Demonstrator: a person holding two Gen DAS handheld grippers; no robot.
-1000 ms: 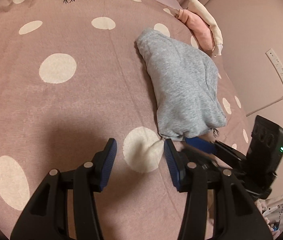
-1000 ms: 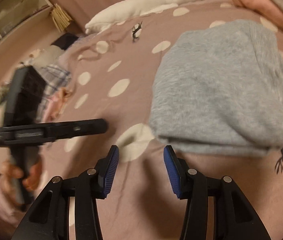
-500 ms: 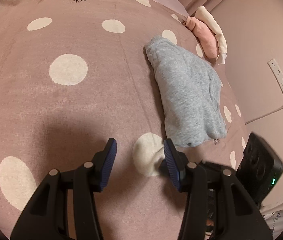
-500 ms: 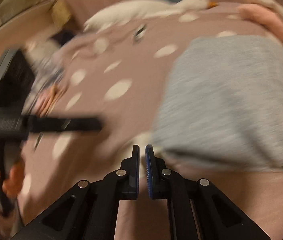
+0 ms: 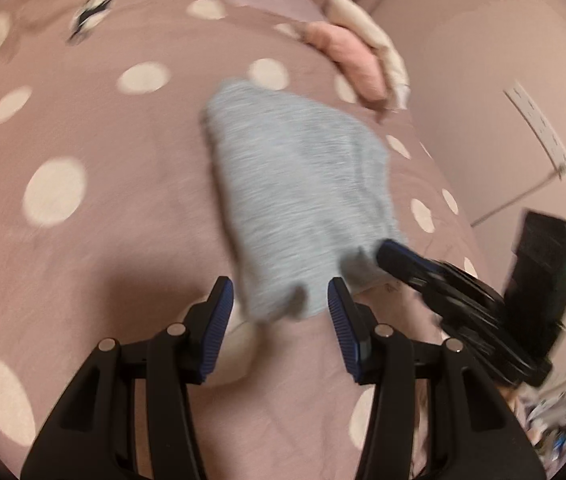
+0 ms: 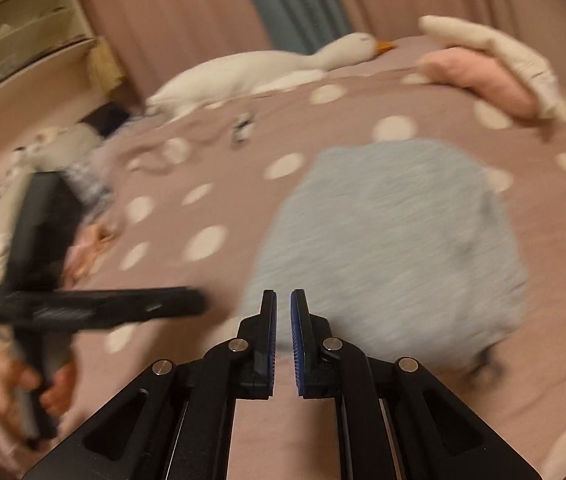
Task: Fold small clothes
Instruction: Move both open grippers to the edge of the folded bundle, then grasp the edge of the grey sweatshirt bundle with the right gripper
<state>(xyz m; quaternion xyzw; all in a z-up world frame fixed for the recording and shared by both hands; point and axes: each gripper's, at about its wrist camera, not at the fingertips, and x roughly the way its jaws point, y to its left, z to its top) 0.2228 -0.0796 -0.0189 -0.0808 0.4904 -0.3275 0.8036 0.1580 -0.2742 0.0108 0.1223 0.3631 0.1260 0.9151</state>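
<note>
A folded grey garment [image 5: 299, 196] lies on the pink polka-dot bedspread [image 5: 95, 240]. My left gripper [image 5: 281, 308] is open just above the bed, and the garment's near edge shows between its blue pads without touching them. My right gripper [image 5: 389, 250] comes in from the right, its tips at the garment's near right corner. In the right wrist view the right gripper [image 6: 283, 300] is shut with nothing between its pads, and the grey garment [image 6: 395, 248] lies just beyond. The left gripper [image 6: 95, 304] shows blurred at the left, held by a hand [image 6: 57, 394].
A pink and cream bundle of clothes [image 5: 359, 60] sits at the bed's far right edge. A white goose plush [image 6: 251, 72] lies along the far side. A wall with a power strip [image 5: 539, 128] runs to the right; shelves [image 6: 27, 40] and loose clothes lie left.
My right gripper went from open to shut with nothing in it and rose. The left gripper slid right, so the garment's near edge now lies between its fingers. Both views are motion-blurred.
</note>
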